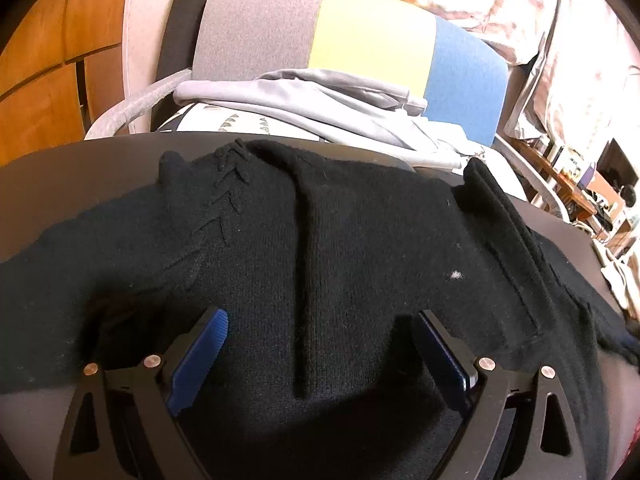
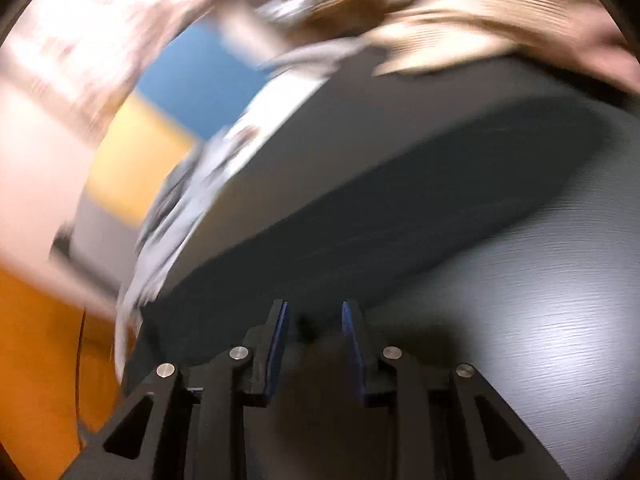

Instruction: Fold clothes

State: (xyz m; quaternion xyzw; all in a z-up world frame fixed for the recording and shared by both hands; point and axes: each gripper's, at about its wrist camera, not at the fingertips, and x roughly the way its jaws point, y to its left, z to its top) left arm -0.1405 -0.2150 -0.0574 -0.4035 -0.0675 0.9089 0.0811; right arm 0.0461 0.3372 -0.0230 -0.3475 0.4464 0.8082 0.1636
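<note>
Garment: a black knit sweater [image 1: 320,248] lies spread over the dark surface [image 1: 80,172], a raised crease running near to far down its middle and a bunched fold along its right side.
Left gripper [image 1: 320,354]: low over the near part of the sweater, fingers wide apart, the crease between them, nothing held.
Right gripper [image 2: 314,340]: fingers set narrowly apart; the view is motion-blurred, and something dark sits in the gap, so I cannot tell whether cloth is pinched.
Right view: mostly bare surface [image 2: 520,340] under a dark shadow or edge; no sweater clearly seen.
Step in hand: judged as flattening or arranging the sweater for a fold; the right-side bunch could be a sleeve already turned in or just slack cloth.
Next move calls for: a firm pinch through thick, limp knit at an edge, lifted evenly so layers do not drag.
Containers: none in view.
Far side: a chair [image 1: 260,32] with grey, yellow and blue panels carries a pile of pale clothes [image 1: 320,100] on its seat.
</note>
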